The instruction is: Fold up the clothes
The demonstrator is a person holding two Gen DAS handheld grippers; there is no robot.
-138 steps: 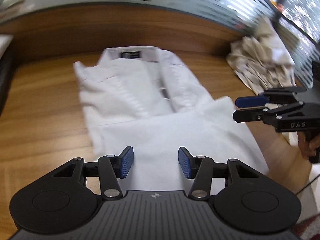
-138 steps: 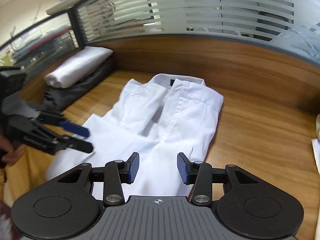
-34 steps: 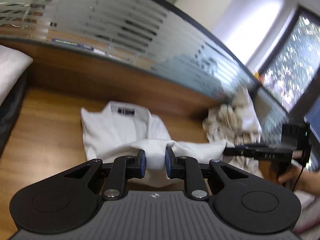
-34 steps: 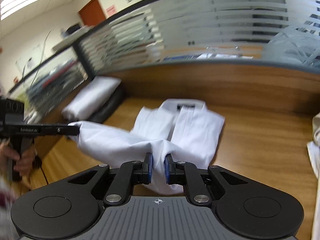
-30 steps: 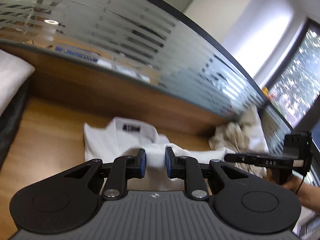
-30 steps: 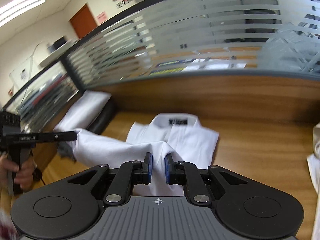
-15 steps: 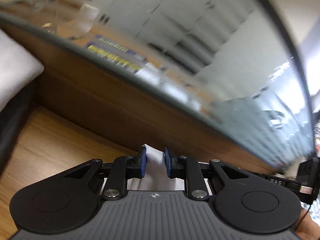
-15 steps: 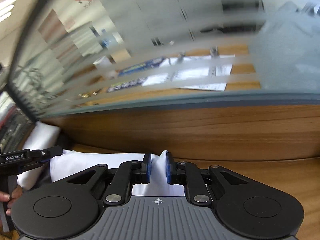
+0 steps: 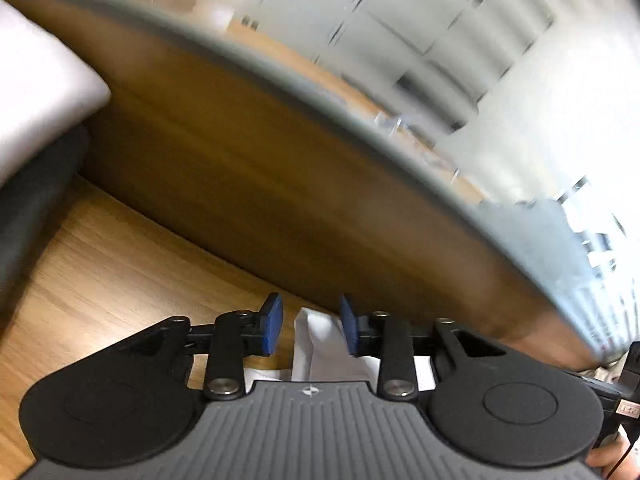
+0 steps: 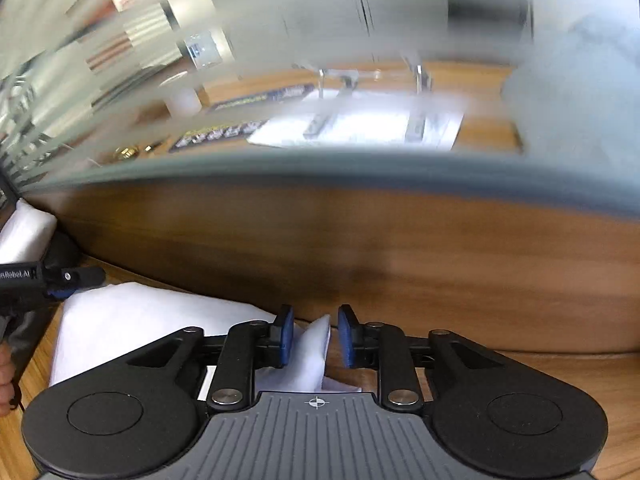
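While both jaws stood parted | left gripper (image 9: 308, 330) released, white shirt (image 9: 320, 350) peaking loose between its pads | right gripper (image 10: 312, 336) released too, shirt fold (image 10: 316, 346) between its pads | shirt lay on the tabletop (image 9: 100, 264), close against the wooden partition (image 10: 360, 256)

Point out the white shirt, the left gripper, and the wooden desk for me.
White cotton shirt (image 10: 132, 320): right wrist view, on the flat folded-over panel.
Left gripper (image 9: 310, 330): left wrist view, midway between its blue-padded fingers, which stand apart.
Wooden desk (image 9: 92, 276): left wrist view, on bare top left of the gripper.
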